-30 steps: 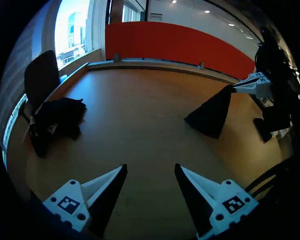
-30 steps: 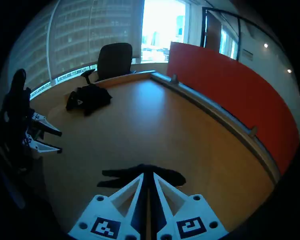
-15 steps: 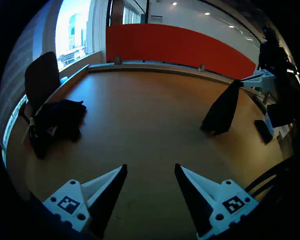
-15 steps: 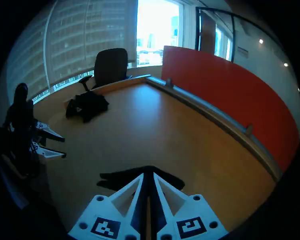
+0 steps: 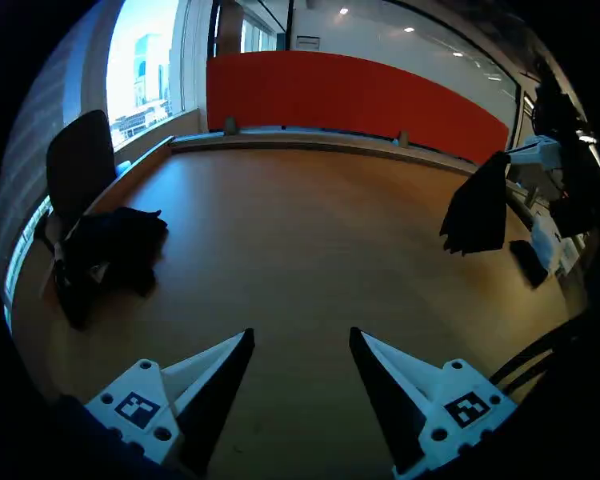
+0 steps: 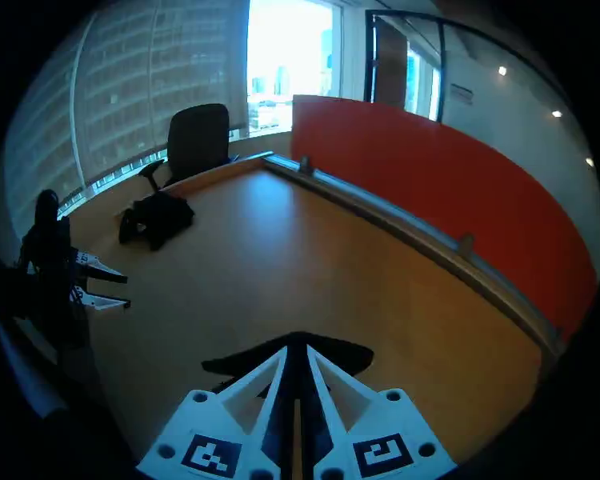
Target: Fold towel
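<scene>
Your left gripper point(image 5: 300, 331) hovers low over the wooden worktop point(image 5: 300, 224) with its jaws spread wide apart and nothing between them. Your right gripper point(image 6: 298, 350) has its jaws pressed together on the towel point(image 6: 332, 356), a dark cloth that shows as a wide shape just beyond the 2 fingertips. In the left gripper view, that same right gripper point(image 5: 540, 154) is far off on the right side, raised, and the towel point(image 5: 478, 208) hangs down from it in a narrow drape. Whether the towel's lower edge touches the worktop cannot be told. In the right gripper view, your left gripper point(image 6: 128, 291) sits at the left edge, its 2 fingers parted, well apart from the towel. A heap of dark cloth point(image 5: 112, 240) lies on the worktop's far left corner, just beside a dark office chair point(image 5: 76, 160). A red partition point(image 5: 348, 88) runs along the worktop's far edge, and bright windows point(image 6: 288, 56) stand behind the chair.
</scene>
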